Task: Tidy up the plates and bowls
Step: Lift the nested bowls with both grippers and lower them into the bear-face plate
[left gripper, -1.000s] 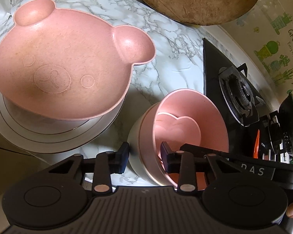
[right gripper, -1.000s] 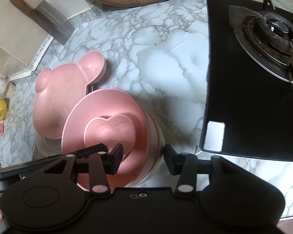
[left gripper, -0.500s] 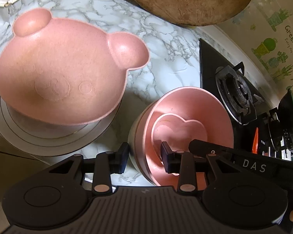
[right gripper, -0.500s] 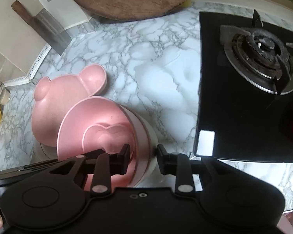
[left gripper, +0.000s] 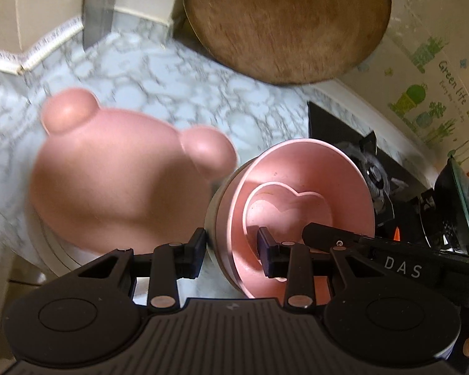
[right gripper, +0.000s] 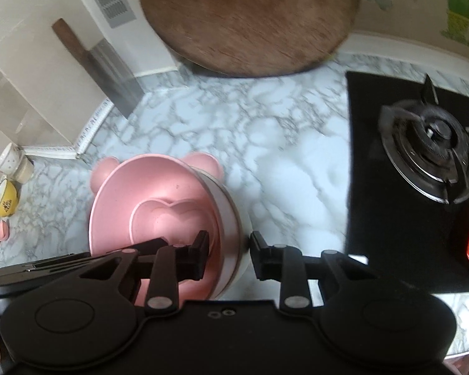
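**Both claws clamped on bowl stack rim, stack carried near bear plate**

Left gripper (left gripper: 231, 248) was seen at lower centre of the left wrist view, fingers straddling the near rim of the bowl stack (left gripper: 300, 187): one finger outside the wall, one inside. Fingers appeared pressed on the wall, so it was judged clamped on the stack. Right gripper (right gripper: 229, 254) was seen at lower centre of the right wrist view, likewise astride the stack's rim on the opposite side, one finger inside the pink bowl, the other outside against the white outer bowl; also judged clamped.

Stack was made up of a heart-shaped dish (left gripper: 289, 211) nested in a pink bowl, itself nested in a whitish outer bowl. Bear-shaped plate (left gripper: 118, 184) was seen at left centre of the left view, blurred, resting on white plates (left gripper: 51, 243). In the right view the stack overlapped the bear plate (right gripper: 203, 161), only its ears showing at centre left. Whether the stack was lifted or touching could not be told.

Marble counter (right gripper: 281, 143), stove (right gripper: 428, 143) at right, round wooden board (right gripper: 250, 15) at top and cleaver (right gripper: 109, 72) at upper left were noted.

Step judged: two-handed carry of the bowl stack. Next move was judged to need a level hold with even grip, the stack set down, then both claws opened.
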